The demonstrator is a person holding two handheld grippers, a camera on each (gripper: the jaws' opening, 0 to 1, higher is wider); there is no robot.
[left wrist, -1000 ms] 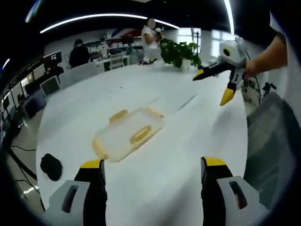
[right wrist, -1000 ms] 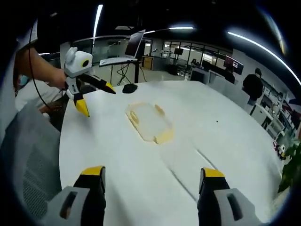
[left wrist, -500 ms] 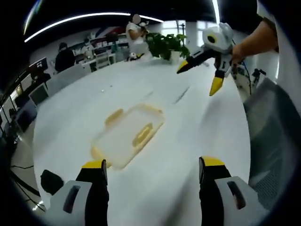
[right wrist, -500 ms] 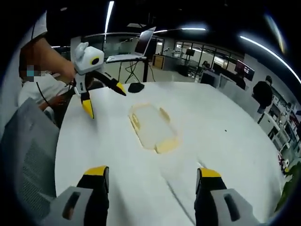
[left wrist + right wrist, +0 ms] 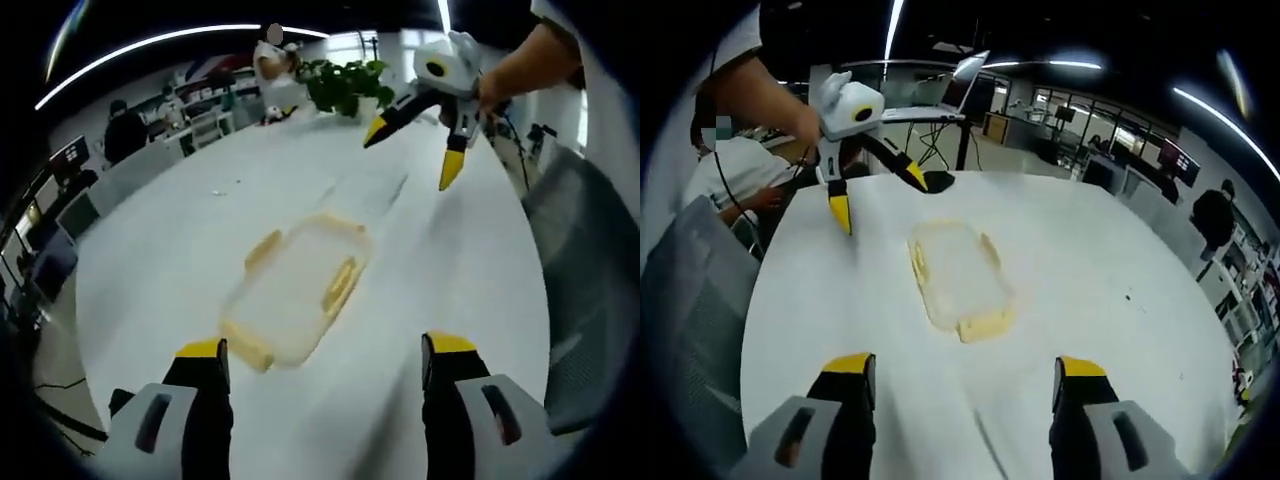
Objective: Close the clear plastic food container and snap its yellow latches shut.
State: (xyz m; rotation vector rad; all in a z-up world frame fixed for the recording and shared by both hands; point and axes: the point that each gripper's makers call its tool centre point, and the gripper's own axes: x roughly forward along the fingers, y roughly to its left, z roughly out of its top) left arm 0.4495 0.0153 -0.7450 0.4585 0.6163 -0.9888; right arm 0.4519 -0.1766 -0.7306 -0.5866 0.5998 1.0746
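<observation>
In the left gripper view, the left hand-held gripper (image 5: 325, 360) gapes wide, empty; the container (image 5: 297, 290) lies on the desk (image 5: 180, 230) toward 12 o'clock, long axis running to 1 o'clock, nearer this one. In the right gripper view, the right hand-held gripper (image 5: 965, 375), also wide open and empty, faces it at 12, lengthwise.

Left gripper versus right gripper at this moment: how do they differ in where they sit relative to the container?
In the right gripper view, the left gripper hangs above the table beside the clear container, near its far end. In the left gripper view, the right gripper hangs beyond the container's far end, near the potted plant. Shared: both grippers are open, hold nothing, touch no latch, and have yellow-tipped black jaws.
</observation>
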